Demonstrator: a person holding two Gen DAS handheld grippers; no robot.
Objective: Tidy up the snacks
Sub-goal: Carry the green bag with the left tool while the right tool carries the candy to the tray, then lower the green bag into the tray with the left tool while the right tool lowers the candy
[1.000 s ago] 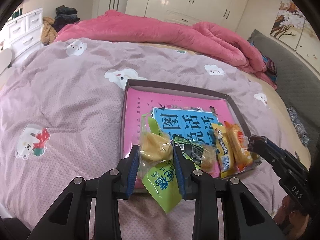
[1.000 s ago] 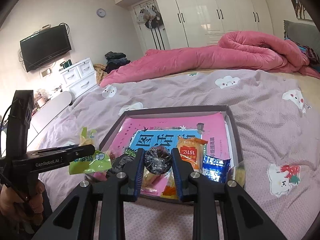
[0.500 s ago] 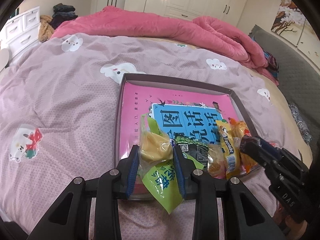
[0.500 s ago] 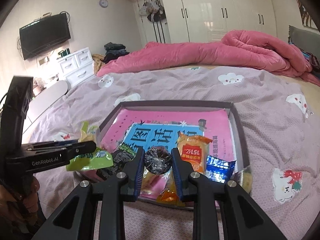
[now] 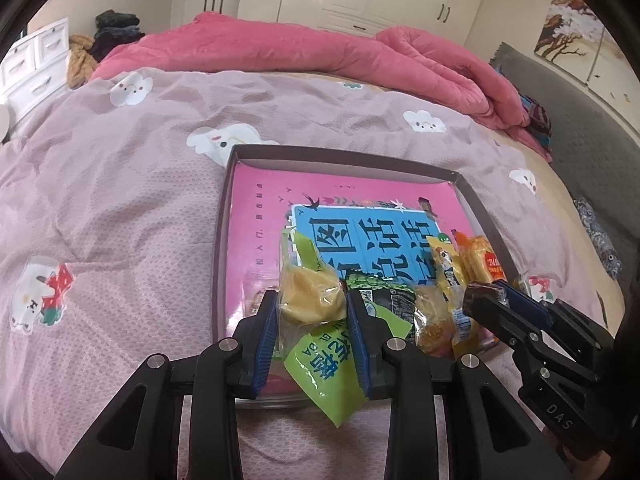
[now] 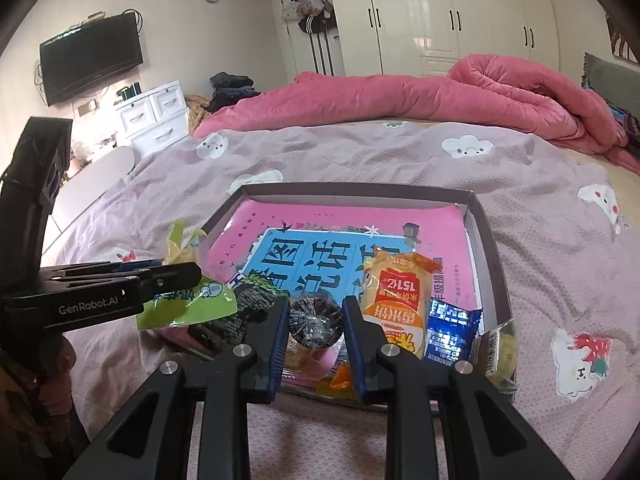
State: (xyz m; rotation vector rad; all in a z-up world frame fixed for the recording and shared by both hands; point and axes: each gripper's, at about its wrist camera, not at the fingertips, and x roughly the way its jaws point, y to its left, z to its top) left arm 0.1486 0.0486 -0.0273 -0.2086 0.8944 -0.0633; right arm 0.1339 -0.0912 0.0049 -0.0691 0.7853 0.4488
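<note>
Left claw [image 5: 312,312] clamped on green-wrapped yellow pastry packet [image 5: 320,320], right claw [image 6: 316,320] clamped on dark round wrapped snack [image 6: 316,320], both over near edge of shallow box [image 6: 492,264] on bed [image 6: 540,240].

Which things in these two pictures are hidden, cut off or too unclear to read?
- Left view: the snacks under the green packet are covered by it and by the left gripper.
- Right view: the label of the dark snack in the right gripper is lost in wrapper glare.
- Right view: the tray near edge is behind the jaws.
</note>
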